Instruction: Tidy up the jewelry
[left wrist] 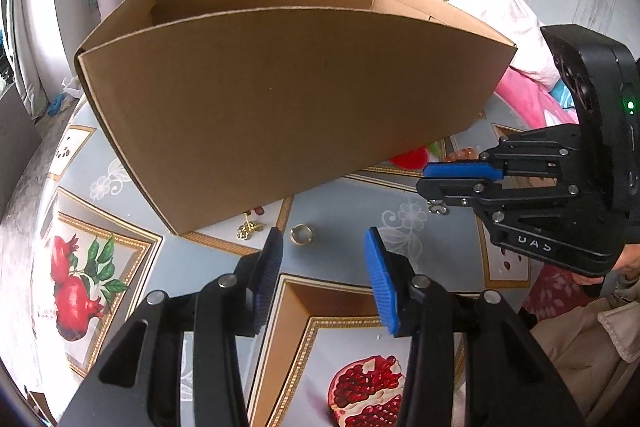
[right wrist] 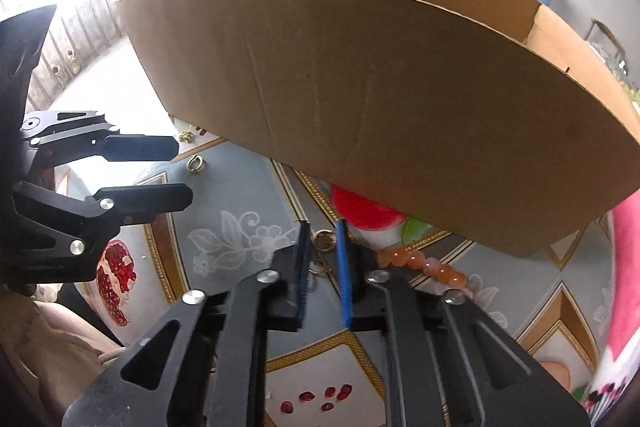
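An open cardboard box [left wrist: 280,99] stands on the patterned table; it also fills the right wrist view [right wrist: 400,107]. A gold ring [left wrist: 301,234] lies just beyond my open left gripper [left wrist: 323,247], and gold earrings [left wrist: 248,227] lie by the box's base. My right gripper [right wrist: 323,239] is nearly shut on a small gold piece [right wrist: 325,241] held between its pads; a part dangles below it in the left wrist view [left wrist: 438,207]. An orange bead bracelet [right wrist: 424,265] lies to the right of it.
The table carries a grey cloth [left wrist: 340,199] with pomegranate prints. A pink and white bundle [left wrist: 520,39] lies behind the box at the right. The left gripper shows at the left of the right wrist view [right wrist: 176,167].
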The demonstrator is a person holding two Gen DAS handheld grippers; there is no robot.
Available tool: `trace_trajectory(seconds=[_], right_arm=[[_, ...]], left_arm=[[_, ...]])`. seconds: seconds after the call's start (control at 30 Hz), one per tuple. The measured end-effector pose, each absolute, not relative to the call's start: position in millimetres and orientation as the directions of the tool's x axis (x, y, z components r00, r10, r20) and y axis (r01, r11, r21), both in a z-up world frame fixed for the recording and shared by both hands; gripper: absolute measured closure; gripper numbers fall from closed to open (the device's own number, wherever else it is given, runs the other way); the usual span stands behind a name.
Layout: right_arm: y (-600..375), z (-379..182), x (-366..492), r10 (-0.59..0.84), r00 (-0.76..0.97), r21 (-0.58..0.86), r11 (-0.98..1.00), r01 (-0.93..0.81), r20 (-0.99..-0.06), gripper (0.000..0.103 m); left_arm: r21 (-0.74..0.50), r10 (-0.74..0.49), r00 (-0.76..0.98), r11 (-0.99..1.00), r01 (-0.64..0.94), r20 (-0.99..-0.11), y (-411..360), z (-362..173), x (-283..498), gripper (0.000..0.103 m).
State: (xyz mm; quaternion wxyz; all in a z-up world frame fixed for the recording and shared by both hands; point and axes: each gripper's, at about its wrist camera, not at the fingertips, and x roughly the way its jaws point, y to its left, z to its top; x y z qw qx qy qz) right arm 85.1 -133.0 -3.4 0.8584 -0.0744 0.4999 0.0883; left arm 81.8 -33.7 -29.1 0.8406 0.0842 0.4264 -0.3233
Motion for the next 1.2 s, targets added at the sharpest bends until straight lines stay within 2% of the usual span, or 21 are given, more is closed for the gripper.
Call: trace_trajectory(seconds=[0.13, 0.17, 0.2, 0.6, 0.8, 0.9, 1.2], right_arm=[[-135.3, -0.4, 85.6, 0.099, 0.484, -0.008, 0.977, -0.214, -0.869, 0.097], [-141.2, 0.7, 84.8, 0.102, 0.485, -0.003, 0.977, -0.211, -0.869, 0.102], [-142.0, 2.2, 84.3, 0.104, 0.485, 0.001, 0.978, -0.209, -0.868, 0.103], [-157.9, 21.9, 83.5, 0.175, 0.485, 0.075, 0.973, -0.218, -0.857, 0.103], [-166.2, 16.0, 87.6, 0.247, 0.442, 0.178, 0.965, -0.193, -0.862, 0.099], [-171.8, 11.5, 95.1, 0.306, 0.403, 0.258, 0.951, -0.170, -0.862, 0.094], [-169.9, 11.8, 113.5, 0.385, 0.362, 0.334, 0.922, -0.197, -0.849, 0.093]], left_arm=[[-0.133, -0.470, 0.431, 0.779, 0.613, -0.771, -33.7, -29.2, 81.4, 0.062], [-0.131, -0.469, 0.431, 0.780, 0.612, -0.771, -34.2, -29.2, 81.4, 0.062], [-0.131, -0.469, 0.432, 0.780, 0.612, -0.770, -33.9, -28.9, 81.3, 0.062], [-0.122, -0.466, 0.443, 0.782, 0.611, -0.766, -31.3, -26.5, 79.3, 0.062], [-0.116, -0.465, 0.443, 0.779, 0.617, -0.766, -32.9, -26.5, 78.4, 0.062], [-0.116, -0.464, 0.441, 0.778, 0.618, -0.768, -34.0, -27.2, 78.3, 0.062], [-0.120, -0.460, 0.442, 0.785, 0.608, -0.770, -29.9, -26.7, 78.3, 0.062]])
